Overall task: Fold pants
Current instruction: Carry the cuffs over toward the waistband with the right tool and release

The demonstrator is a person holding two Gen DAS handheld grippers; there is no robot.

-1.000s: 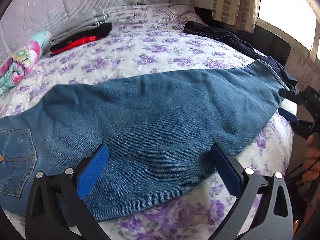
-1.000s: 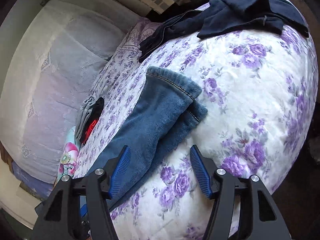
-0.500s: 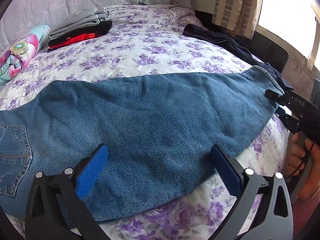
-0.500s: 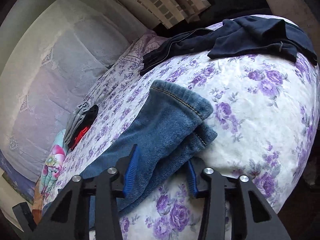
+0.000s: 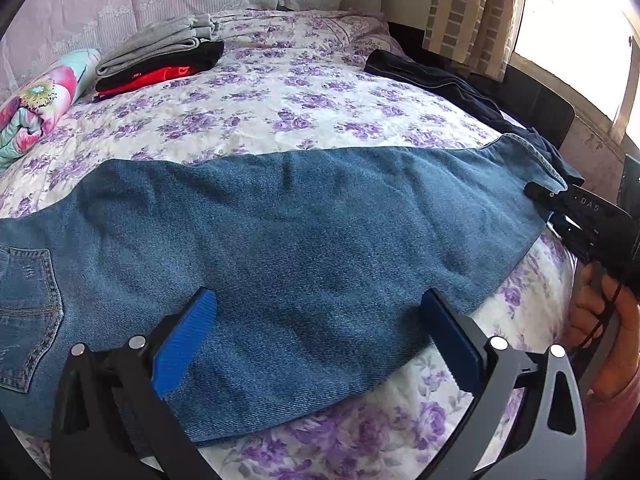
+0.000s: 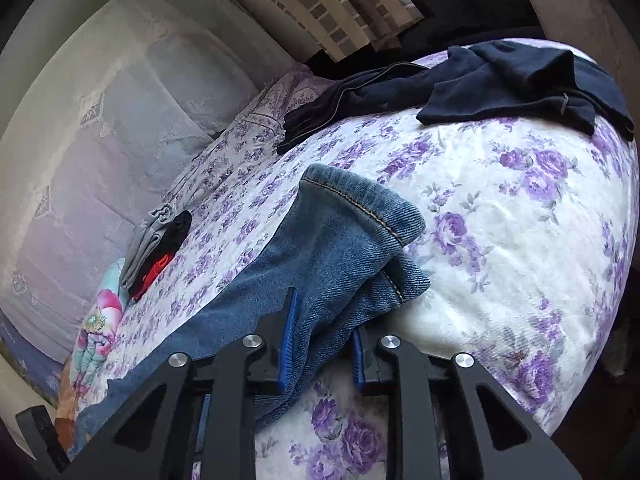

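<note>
Purple-flowered bedding covers the bed, and a curtained window brightens the far right corner.

From the left wrist view, the jeans are seen spread across the near half of the bed, laid leg on leg, with a back pocket at the left edge and the hems at the right. The left tongs are held wide apart just above the near edge of the denim, grasping nothing. At the right edge the right tongs are seen reaching in at the hems, with a hand behind them. A stack of folded clothes lies at the far left, a floral bundle beside it, and a dark garment is draped along the far right side.

From the right wrist view, the hems are seen close up, one cuff lying over the other near the bed's edge. The right tongs have just been closing, and the denim bunched between the blue pads looks pinched. The dark garment is shown crumpled beyond.

The lengthwise fold is judged done; folding the hems across toward the waist is what remains. Only the left view shows the waist end and the whole length; only the right view shows the grip on the cuffs.
</note>
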